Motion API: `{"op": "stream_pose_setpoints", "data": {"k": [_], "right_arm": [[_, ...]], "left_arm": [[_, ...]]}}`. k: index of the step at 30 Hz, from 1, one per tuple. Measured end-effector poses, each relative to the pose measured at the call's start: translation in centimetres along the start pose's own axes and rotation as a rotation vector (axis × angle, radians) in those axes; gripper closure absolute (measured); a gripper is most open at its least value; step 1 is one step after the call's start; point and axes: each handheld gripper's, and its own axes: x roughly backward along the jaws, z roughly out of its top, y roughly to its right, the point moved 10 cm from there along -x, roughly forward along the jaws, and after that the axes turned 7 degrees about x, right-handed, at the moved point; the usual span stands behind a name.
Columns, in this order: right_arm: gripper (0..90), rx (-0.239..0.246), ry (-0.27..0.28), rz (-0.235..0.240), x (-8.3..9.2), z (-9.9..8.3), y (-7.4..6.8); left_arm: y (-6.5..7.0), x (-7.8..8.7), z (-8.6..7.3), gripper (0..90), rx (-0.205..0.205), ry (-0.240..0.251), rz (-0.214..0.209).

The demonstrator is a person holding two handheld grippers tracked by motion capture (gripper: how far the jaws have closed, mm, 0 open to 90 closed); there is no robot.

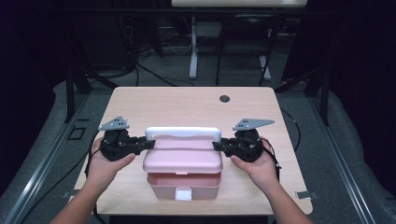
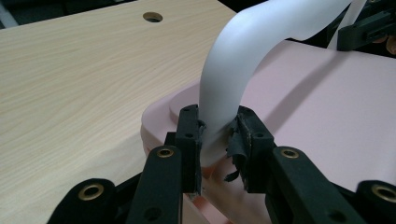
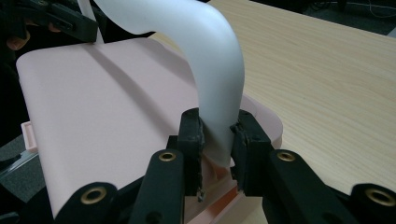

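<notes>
- left gripper (image 2: 218,140) clamped on one end of the pink plastic box's white curved handle (image 1: 183,132)
- right gripper (image 3: 217,140) gripping the other end
- pink lid (image 1: 182,158) tilted up off the pink box base (image 1: 184,184)

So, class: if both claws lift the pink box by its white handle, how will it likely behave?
The pink box looks like thin plastic, so probably light. The white handle, gripped at both ends, seems stiff enough to keep its arch. The lid sits askew on the box, so it may swing or shift.

Both forearms bare, no sleeves. Left gripper (image 1: 150,144) and right gripper (image 1: 216,145): black bodies, brass-ringed screw holes, grey three-cornered top plates, black trailing cables.
</notes>
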Motion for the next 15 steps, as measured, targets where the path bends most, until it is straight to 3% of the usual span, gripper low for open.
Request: {"op": "stream_pose_setpoints", "data": {"k": [10, 15], "right_arm": [[74.4, -0.022, 0.012, 0.012, 0.1, 0.2, 0.1], [74.4, -0.025, 0.010, 0.015, 0.1, 0.2, 0.1]], "left_arm": [[-0.2, 1.1, 0.4, 71.3, 0.013, 0.029, -0.003], [-0.3, 2.0, 0.1, 74.2, -0.012, 0.028, 0.011]]}}
